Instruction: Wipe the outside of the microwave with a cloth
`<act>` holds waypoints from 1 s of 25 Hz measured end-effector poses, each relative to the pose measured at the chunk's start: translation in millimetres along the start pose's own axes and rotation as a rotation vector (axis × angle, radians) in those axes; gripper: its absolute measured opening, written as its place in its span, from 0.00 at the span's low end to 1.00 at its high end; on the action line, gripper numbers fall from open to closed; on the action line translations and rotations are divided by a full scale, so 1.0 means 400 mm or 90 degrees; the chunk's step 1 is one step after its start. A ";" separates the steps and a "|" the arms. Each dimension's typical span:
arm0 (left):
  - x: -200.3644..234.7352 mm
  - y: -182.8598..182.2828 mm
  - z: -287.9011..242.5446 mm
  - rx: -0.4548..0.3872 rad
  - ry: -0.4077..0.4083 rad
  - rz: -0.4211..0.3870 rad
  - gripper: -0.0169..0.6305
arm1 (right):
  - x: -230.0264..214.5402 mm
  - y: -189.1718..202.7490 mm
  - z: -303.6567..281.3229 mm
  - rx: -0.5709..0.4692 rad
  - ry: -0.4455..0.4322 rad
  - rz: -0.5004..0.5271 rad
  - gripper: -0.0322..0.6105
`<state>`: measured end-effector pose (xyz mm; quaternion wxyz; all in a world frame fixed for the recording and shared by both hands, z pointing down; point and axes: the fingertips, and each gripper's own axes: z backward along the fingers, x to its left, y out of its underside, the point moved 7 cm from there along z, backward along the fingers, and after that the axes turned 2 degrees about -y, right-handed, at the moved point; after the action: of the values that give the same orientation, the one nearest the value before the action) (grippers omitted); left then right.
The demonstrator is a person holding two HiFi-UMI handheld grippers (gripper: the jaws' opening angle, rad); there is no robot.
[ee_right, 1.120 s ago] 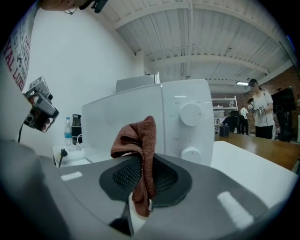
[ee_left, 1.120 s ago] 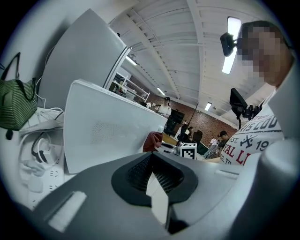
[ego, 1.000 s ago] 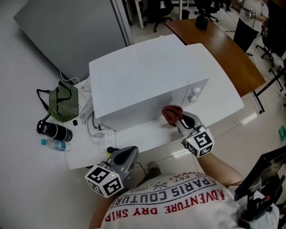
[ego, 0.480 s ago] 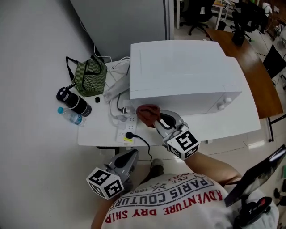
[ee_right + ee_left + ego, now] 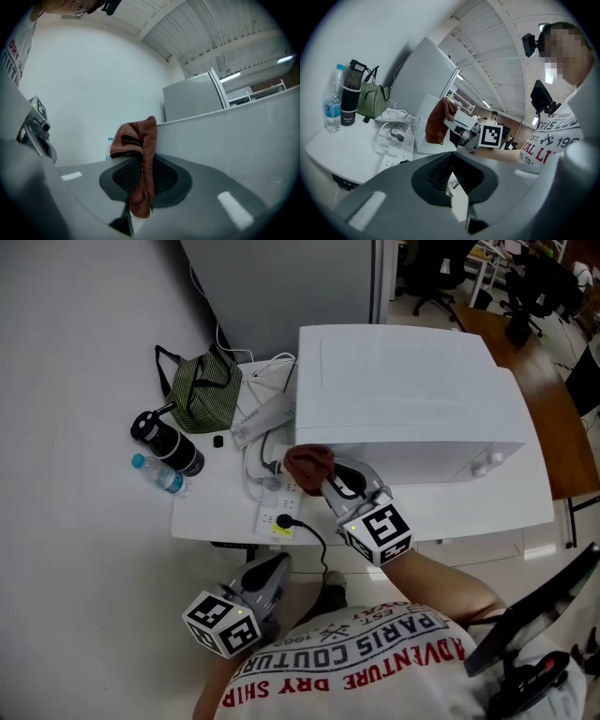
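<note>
The right gripper (image 5: 326,482) clamped tight on a rust-brown terry cloth (image 5: 307,465).
That cloth sat against the lower-left corner of the boxy white microwave (image 5: 403,390), mid-frame; the left gripper (image 5: 272,570), jaws together on nothing, hung at lower left, off the white table (image 5: 211,512).

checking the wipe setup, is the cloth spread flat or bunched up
Bunched: the cloth hangs crumpled, pinched in the shut right gripper.

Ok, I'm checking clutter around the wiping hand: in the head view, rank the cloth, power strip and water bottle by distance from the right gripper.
1. cloth: clamped in the right gripper, beside the microwave.
2. power strip: just left of it, on the table.
3. water bottle: far left table edge.
</note>
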<state>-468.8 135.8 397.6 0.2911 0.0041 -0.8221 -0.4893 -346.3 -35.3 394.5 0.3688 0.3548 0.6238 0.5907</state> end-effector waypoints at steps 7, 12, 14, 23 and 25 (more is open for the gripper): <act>-0.051 -0.007 -0.075 0.033 0.045 -0.022 0.04 | -0.081 0.004 0.109 0.007 0.050 -0.002 0.13; -0.107 -0.007 -0.142 0.058 0.097 -0.040 0.04 | -0.159 0.004 0.222 0.016 0.115 0.001 0.13; -0.135 -0.007 -0.164 0.064 0.117 -0.049 0.04 | -0.194 0.003 0.277 0.017 0.150 0.003 0.13; -0.207 0.006 -0.190 0.065 0.161 -0.060 0.04 | -0.381 0.021 0.547 0.042 0.316 -0.004 0.14; -0.217 0.005 -0.183 0.064 0.159 -0.062 0.04 | -0.400 0.023 0.579 0.045 0.340 -0.009 0.14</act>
<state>-360.8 103.4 383.7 0.3666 0.1195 -0.8016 -0.4569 -66.3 -65.3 403.2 0.1828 0.1947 0.7219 0.6384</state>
